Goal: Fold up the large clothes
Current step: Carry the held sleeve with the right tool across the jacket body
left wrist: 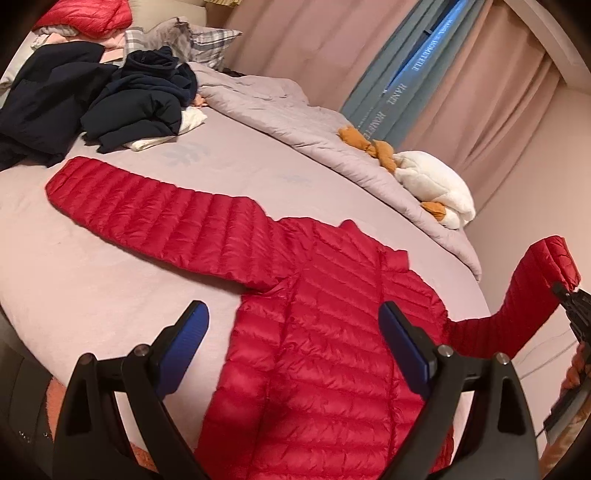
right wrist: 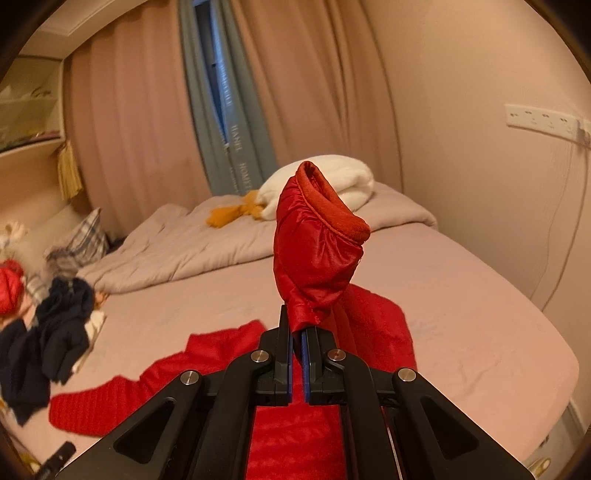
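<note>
A red quilted down jacket (left wrist: 325,332) lies spread on the bed, one sleeve (left wrist: 147,206) stretched flat to the left. My left gripper (left wrist: 295,325) is open and empty, hovering just above the jacket's body. My right gripper (right wrist: 300,325) is shut on the cuff of the other sleeve (right wrist: 317,240) and holds it up above the bed. In the left wrist view that raised sleeve (left wrist: 532,291) shows at the far right with the right gripper (left wrist: 569,299) at its end. The jacket's body (right wrist: 295,424) lies under the right gripper.
The bed (left wrist: 110,295) has a pinkish-grey sheet. A pile of dark navy clothes (left wrist: 110,107) lies at the back left, with another red jacket (left wrist: 85,14) behind. A grey duvet (left wrist: 295,114) with a white and orange plush toy (left wrist: 424,177) lies along the far side. Curtains (right wrist: 147,129) hang behind.
</note>
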The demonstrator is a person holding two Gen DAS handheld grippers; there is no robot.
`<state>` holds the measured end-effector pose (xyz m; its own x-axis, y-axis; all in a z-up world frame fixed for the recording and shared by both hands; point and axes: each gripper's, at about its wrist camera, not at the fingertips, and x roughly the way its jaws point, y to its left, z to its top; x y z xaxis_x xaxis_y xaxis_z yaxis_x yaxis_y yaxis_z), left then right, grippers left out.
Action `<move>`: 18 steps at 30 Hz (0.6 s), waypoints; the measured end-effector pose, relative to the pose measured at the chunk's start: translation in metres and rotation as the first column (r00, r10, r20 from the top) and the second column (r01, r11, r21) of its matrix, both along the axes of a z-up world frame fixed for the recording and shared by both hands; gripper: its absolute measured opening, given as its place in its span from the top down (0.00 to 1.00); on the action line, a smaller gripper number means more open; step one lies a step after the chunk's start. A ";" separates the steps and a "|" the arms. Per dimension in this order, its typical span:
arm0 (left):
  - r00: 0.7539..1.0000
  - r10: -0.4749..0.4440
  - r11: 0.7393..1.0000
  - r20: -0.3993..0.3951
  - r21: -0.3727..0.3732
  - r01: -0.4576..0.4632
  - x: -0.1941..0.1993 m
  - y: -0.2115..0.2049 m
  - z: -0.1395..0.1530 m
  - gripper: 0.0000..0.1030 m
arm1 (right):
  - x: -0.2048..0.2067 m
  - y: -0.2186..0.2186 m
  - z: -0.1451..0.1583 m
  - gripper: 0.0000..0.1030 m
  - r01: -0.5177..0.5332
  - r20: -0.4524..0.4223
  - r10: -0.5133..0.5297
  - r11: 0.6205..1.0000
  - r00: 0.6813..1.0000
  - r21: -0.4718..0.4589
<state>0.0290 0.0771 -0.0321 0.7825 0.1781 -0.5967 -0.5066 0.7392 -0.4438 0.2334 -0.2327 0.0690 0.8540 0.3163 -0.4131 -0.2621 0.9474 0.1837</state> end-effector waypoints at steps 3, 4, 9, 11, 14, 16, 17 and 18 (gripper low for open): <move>1.000 0.005 1.000 -0.011 -0.006 -0.005 -0.001 0.002 -0.003 0.10 | -0.007 0.013 -0.004 0.95 -0.034 -0.005 0.034 0.999 0.999 -0.022; 1.000 0.003 1.000 -0.013 -0.013 -0.003 -0.002 0.003 -0.004 0.10 | -0.010 0.018 -0.005 0.95 -0.050 -0.007 0.050 0.998 0.999 -0.033; 1.000 0.006 1.000 -0.023 -0.018 -0.006 -0.004 0.008 -0.005 0.10 | -0.017 0.036 -0.008 0.95 -0.112 -0.023 0.111 0.992 0.994 -0.063; 1.000 0.010 1.000 -0.025 -0.019 -0.010 -0.004 0.010 -0.005 0.10 | -0.019 0.042 -0.010 0.95 -0.140 -0.041 0.138 0.988 0.990 -0.066; 0.999 0.015 1.000 -0.031 -0.027 -0.016 -0.005 0.013 -0.006 0.10 | -0.023 0.051 -0.013 0.95 -0.175 -0.050 0.171 0.981 0.984 -0.079; 0.999 0.018 0.999 -0.037 -0.027 -0.019 -0.005 0.015 -0.006 0.10 | -0.024 0.054 -0.015 0.95 -0.192 -0.057 0.188 0.978 0.980 -0.078; 0.999 0.018 0.999 -0.039 -0.026 -0.019 -0.006 0.015 -0.006 0.10 | -0.024 0.056 -0.016 0.95 -0.200 -0.063 0.195 0.977 0.979 -0.076; 0.999 0.017 1.000 -0.041 -0.026 -0.018 -0.006 0.015 -0.006 0.10 | -0.024 0.057 -0.017 0.95 -0.210 -0.071 0.205 0.975 0.976 -0.075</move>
